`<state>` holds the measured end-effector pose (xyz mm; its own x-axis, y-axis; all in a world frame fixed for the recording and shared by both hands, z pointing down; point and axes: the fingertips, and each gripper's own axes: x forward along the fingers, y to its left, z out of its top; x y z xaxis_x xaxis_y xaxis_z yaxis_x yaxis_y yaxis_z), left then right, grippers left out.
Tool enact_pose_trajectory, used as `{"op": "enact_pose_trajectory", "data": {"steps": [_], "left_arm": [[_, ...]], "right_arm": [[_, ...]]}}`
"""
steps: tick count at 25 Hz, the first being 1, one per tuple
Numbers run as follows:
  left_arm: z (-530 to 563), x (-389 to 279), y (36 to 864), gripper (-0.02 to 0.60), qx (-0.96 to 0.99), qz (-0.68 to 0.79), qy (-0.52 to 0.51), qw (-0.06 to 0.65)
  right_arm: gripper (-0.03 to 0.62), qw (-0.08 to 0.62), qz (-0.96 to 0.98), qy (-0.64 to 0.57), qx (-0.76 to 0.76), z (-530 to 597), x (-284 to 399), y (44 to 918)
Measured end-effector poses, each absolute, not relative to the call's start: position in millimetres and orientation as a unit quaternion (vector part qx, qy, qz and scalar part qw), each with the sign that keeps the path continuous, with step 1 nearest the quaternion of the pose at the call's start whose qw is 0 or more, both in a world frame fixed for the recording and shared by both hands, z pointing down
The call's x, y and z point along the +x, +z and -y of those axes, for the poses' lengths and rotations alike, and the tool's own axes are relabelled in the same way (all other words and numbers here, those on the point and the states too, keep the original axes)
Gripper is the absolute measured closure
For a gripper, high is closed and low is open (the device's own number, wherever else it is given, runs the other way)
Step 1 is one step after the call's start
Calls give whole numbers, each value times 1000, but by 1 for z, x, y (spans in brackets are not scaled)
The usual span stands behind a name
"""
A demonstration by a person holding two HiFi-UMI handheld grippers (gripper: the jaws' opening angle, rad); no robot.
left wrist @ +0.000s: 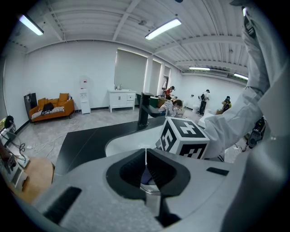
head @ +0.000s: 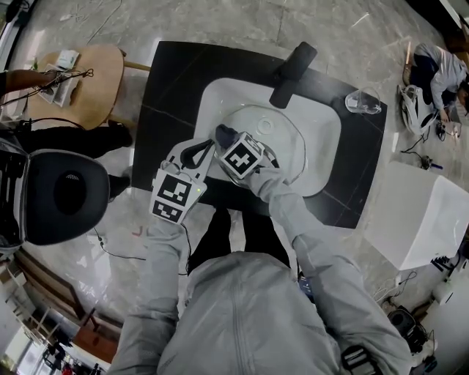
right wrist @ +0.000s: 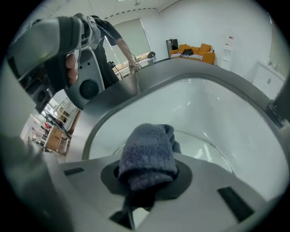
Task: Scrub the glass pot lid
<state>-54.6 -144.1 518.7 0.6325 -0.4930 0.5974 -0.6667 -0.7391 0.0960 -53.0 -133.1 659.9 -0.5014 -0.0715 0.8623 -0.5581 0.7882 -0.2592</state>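
Grey marble-pattern floor [head: 242, 22] surrounds a black table [head: 168, 80] with a white sink [head: 326, 128] set into its top. A black faucet [head: 292, 64] stands at the far edge of the sink, its spout reaching over the basin. A clear glass vessel [head: 363, 101] sits on the table to the right of the sink. A round wooden stool [head: 91, 80] stands on the floor to the left of the table.

Task item: the glass pot lid [head: 282, 143] lies inside the sink basin, tilted, with its near-left edge raised toward the person.

Left tongs [head: 199, 152]: positioned at the near-left edge of the lid. In the left gripper view the two dark pads are closed to a thin line, and the metal-banded rim of the lid shows directly below them; the tongs are clamped on that rim. Its marker cube [head: 176, 194] sits over the front edge of the table.

Right tongs [head: 229, 140]: positioned just to the right of the left tongs, over the near part of the lid. The jaws are closed on a folded blue-grey cloth [head: 223, 134]. In the right gripper view the cloth bulges forward out of the jaws, and the lid's curved rim passes directly beyond it against the white basin. Whether the cloth touches the glass cannot be determined. The marker cube [head: 242, 156] of the right tongs also fills the centre of the left gripper view.
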Motion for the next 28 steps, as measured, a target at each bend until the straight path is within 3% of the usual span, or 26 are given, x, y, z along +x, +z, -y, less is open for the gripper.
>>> {"op": "enact_pose_trajectory", "data": {"steps": [8,28], "left_arm": [[139,-44,516,552,895,315,277,154],[127,-32,519,552,901,294,278,157]], "right_arm": [[519,495,819,251,144,117,-27,665],[531,618,710,282,185,80,164,683]]}}
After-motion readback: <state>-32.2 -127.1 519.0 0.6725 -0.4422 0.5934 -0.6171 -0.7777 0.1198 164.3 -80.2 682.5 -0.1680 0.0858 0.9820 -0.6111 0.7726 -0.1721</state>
